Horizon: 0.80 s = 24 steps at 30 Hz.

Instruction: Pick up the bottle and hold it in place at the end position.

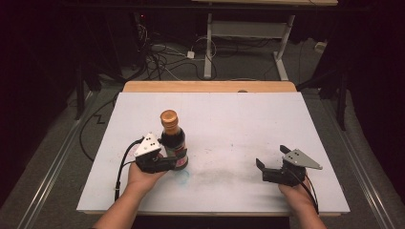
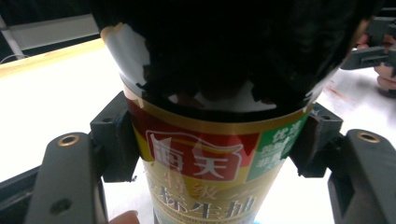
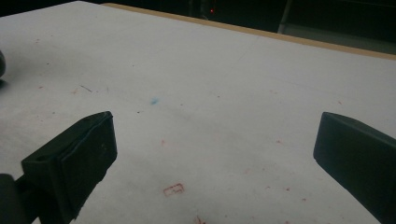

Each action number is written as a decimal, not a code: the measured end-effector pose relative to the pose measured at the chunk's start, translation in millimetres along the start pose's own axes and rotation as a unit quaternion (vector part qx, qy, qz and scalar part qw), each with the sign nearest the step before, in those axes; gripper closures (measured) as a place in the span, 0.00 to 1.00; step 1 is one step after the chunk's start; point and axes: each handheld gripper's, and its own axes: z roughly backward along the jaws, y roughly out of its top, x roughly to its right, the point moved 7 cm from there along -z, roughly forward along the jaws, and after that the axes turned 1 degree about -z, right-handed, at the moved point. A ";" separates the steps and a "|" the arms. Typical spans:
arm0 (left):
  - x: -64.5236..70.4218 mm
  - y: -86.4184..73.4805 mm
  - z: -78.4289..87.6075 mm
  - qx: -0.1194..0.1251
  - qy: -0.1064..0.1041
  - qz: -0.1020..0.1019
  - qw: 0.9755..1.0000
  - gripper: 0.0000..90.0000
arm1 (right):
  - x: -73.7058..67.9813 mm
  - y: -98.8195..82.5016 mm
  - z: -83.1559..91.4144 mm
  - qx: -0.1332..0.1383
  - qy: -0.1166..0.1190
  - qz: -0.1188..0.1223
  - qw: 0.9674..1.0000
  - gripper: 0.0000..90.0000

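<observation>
A dark sauce bottle with a gold cap and a red and gold label stands upright at the left of the white table top. My left gripper is shut on the bottle's lower body, its pads pressing each side of the label. At the right, near the front edge, my right gripper is held open above the table with nothing between its jaws. In the right gripper view, that gripper has wide-apart fingers over the bare, faintly stained surface.
The white top lies on a wooden table whose far edge shows behind it. Cables and a white desk frame stand on the floor beyond. In the left gripper view the other hand's gripper sits far off at the right.
</observation>
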 end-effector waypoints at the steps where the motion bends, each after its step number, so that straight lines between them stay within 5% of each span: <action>1: -0.5 0.1 -2.8 -0.001 -0.001 0.002 1.000 0.32 | -0.1 -0.2 -0.1 0.000 0.001 -0.001 1.000 0.00; 24: -0.5 6.7 -80.8 0.000 0.004 0.002 1.000 0.32 | 2.3 0.4 1.8 0.004 0.001 -0.001 1.000 0.00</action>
